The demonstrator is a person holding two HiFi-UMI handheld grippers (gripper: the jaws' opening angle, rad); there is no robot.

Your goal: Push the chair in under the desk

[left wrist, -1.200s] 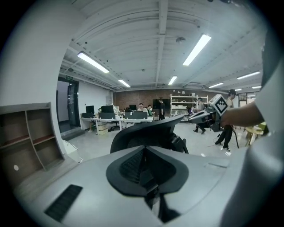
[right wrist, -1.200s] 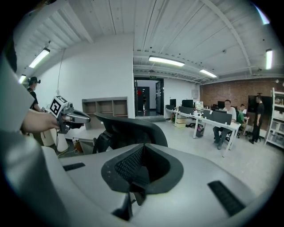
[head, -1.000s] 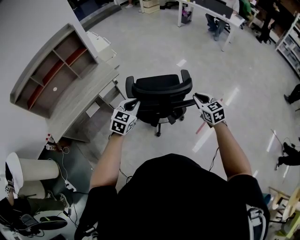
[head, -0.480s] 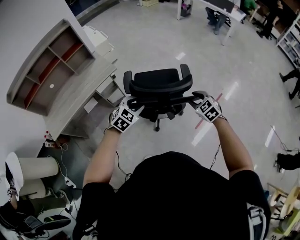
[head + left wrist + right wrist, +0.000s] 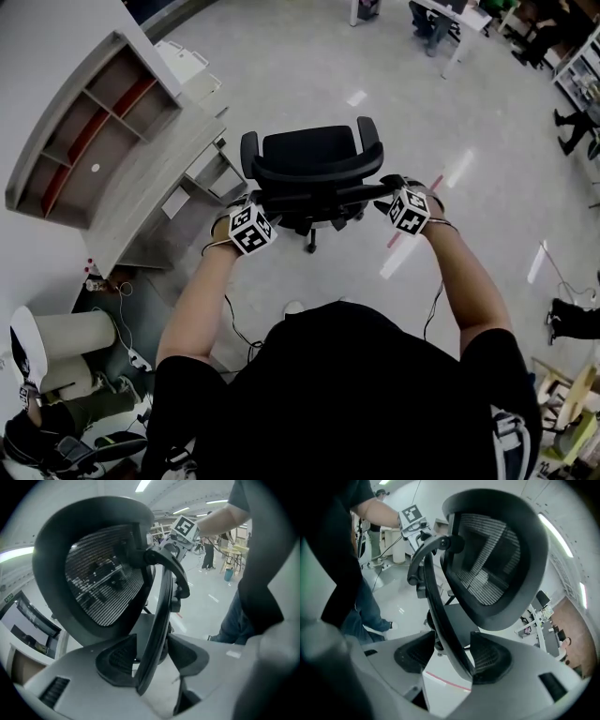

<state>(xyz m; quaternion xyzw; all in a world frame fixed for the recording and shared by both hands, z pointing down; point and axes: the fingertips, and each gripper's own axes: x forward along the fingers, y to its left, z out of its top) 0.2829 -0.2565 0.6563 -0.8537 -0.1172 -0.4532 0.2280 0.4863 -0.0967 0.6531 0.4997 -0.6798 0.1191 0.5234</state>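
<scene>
Little of the task looks done: the black office chair (image 5: pixel 314 159) stands out on the open floor (image 5: pixel 328 56), just beside the grey desk (image 5: pixel 145 192) but not under it, with its backrest toward the person. The left hand-held gripper (image 5: pixel 152 656) and the right hand-held gripper (image 5: pixel 447 657) are at the two ends of the backrest's rear support bar (image 5: pixel 159 616). Both have just been opening their jaws, which now stand wide apart with that bar running between them and, as far as I can judge, clamped by neither. So the hold needed for pushing is not in place, and the whole move toward the desk is left. The desk top hides the space beneath it, so where the chair should go in is unclear. The seat covers most of the chair's base, and whether the bar brushes a pad is hard to tell.
</scene>
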